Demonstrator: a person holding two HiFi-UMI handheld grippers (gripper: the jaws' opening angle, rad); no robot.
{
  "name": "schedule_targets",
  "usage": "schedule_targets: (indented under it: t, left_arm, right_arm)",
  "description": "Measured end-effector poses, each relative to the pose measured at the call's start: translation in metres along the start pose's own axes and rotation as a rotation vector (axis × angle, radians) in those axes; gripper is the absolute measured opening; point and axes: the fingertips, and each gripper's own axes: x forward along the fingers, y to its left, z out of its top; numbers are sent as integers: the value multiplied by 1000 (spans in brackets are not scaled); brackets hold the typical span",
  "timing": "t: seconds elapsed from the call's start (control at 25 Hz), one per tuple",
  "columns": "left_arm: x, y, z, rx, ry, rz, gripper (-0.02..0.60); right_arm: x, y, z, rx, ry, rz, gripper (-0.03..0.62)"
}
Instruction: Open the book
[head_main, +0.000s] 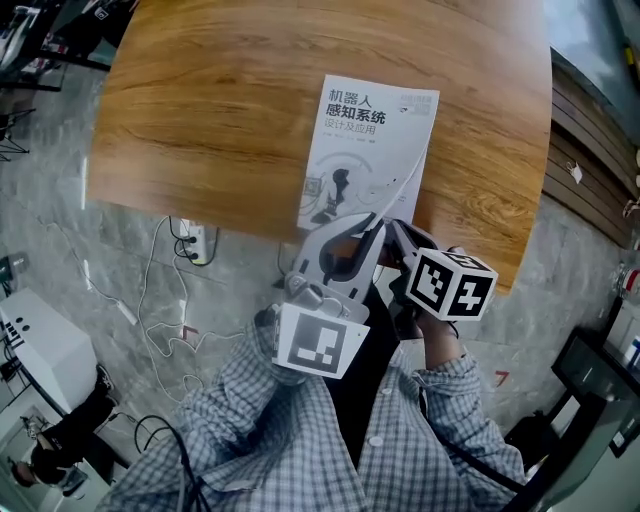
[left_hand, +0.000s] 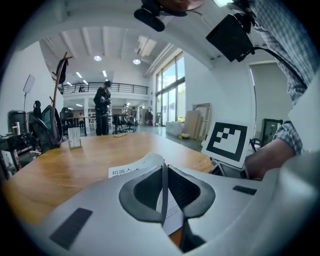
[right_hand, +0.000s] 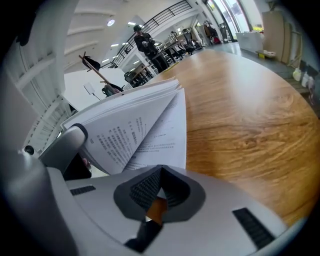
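The book (head_main: 365, 150) is lying on the wooden tabletop (head_main: 220, 120), toward 4 o'clock of it, with its bottom edge sitting right at the near edge. The cover is showing the big title "机器人感知系统". There's a smaller line under it that I can't read for sure.

The left gripper (head_main: 366, 232) is coming in from 6 o'clock and clamping on the cover's bottom edge. In the left gripper view its pads (left_hand: 172, 187) are pinching the thin cover sheet, with a printed page of the book (left_hand: 125, 172) hanging just below. The cover is lifting at that corner, so the pages are fanning open.

The right gripper (head_main: 396, 236) is sitting just beside the left one, at its 3 o'clock. In the right gripper view, the right gripper (right_hand: 159, 172) is showing its jaws together with bare wood behind them, right at the lower edge of the fanned pages (right_hand: 145, 125). The print there is too small to read.

Loads of bare tabletop (right_hand: 240, 110) is running from 9 to 12 o'clock of the book. A small sign stand (left_hand: 75, 137) is standing at the far side, and its text is unreadable.
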Motion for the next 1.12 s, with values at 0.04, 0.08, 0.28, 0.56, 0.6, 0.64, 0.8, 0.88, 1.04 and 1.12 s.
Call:
schedule_targets:
  t: [0.04,0.08,0.28,0.56,0.6,0.64,0.8,0.88,1.04,1.12]
  left_arm:
    - [-3,5,3,-6,-16,4,41]
    - [-6,10,6,-16,-33,11,41]
    - [-24,41,14,-134,-103,74,41]
    - [-52,87,10,-290,-127,174,41]
    - [-56,93,7,-279,-121,186,41]
    - [-60,99,5,-275,-116,199,41]
    - [-73,125,-5,-314,-112,257,41]
    - [-79,136,-9,-322,-110,281,41]
    - [-85,154,-19,-339,-100,321,41]
    - [-87,159,-27,-369,-94,345,41]
  right_arm:
    - [0,0,0,7,-1,2,20]
    - [0,0,0,14,-2,5,20]
    - [1,-1,-1,33,-5,-8,20]
    - [3,2,-1,1,6,-48,20]
    - [3,3,-1,3,8,-49,20]
    - [3,4,-1,3,9,-53,20]
    - [2,4,-1,-11,15,-78,20]
    - [3,6,-1,-14,23,-84,20]
    - [5,10,-1,-32,31,-101,20]
    - [5,7,-2,-36,32,-107,20]
